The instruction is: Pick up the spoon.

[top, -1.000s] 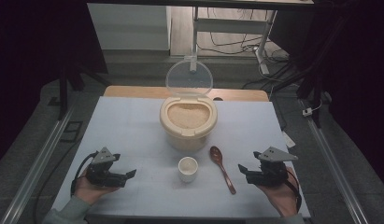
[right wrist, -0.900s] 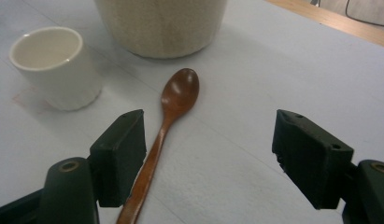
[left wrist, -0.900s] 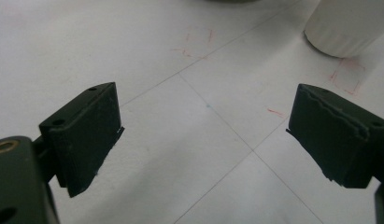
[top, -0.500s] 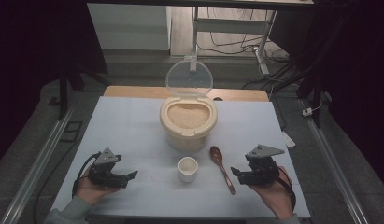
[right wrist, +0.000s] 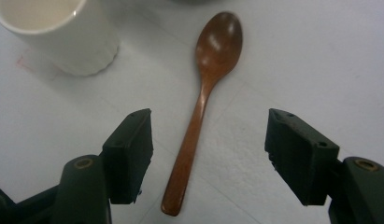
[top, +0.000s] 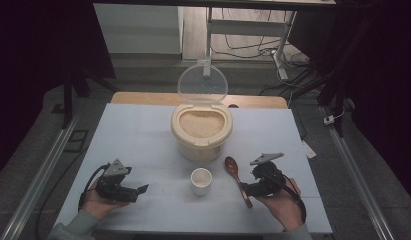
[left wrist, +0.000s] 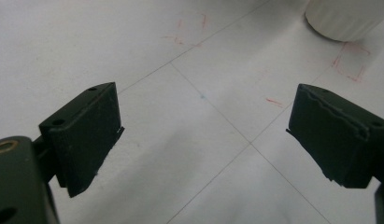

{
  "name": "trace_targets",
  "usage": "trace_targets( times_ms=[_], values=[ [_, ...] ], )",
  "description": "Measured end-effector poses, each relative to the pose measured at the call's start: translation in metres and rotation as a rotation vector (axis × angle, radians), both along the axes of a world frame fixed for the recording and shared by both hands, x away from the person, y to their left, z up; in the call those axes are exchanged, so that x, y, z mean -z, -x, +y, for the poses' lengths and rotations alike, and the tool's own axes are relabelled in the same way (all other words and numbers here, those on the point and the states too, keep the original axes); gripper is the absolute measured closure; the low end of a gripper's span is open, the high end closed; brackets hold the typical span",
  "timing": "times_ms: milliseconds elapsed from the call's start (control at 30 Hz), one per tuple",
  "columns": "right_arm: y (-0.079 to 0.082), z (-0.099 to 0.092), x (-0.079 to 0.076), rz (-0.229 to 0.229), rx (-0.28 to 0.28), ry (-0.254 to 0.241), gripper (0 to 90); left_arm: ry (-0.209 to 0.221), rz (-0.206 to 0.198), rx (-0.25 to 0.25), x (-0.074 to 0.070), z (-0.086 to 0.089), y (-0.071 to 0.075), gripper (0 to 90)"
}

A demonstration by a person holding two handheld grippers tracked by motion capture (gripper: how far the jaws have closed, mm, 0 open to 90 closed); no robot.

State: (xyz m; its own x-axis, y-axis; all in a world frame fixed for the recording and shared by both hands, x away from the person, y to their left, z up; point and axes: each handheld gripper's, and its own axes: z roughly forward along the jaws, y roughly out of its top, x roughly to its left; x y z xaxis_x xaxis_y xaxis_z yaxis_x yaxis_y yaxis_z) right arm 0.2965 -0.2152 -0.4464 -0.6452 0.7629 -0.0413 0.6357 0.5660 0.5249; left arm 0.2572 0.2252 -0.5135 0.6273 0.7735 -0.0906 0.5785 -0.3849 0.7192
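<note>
A brown wooden spoon [top: 237,179] [right wrist: 199,107] lies on the white table, bowl toward the rice container [top: 201,130], which is cream, full of rice, with its clear lid [top: 202,83] raised. A small white cup [top: 201,181] [right wrist: 59,32] stands left of the spoon. My right gripper [top: 244,189] [right wrist: 208,161] is at the spoon's handle end; its jaws straddle the handle without touching it and have just been closing. My left gripper [top: 140,190] [left wrist: 203,135] rests at the front left, jaws wide apart over bare table, with the cup's base [left wrist: 344,18] at the far right.
The table's front edge [top: 193,233] runs just behind both hands. A wooden board edge [top: 143,98] shows behind the white surface. Metal rails [top: 38,180] flank the table, and cables [top: 243,47] lie on the floor beyond.
My right gripper has slid left toward the spoon, and its tips now reach the handle end. The left gripper has stayed where it was.
</note>
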Motion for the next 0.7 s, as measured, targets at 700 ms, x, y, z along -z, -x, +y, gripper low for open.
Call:
trace_targets(
  times_ms=[700],
  values=[
    [-0.009,0.013,0.038,0.102,0.009,0.077,45.5,-0.007,0.007,0.002,0.002,0.000,-0.001,9.2]
  ],
)
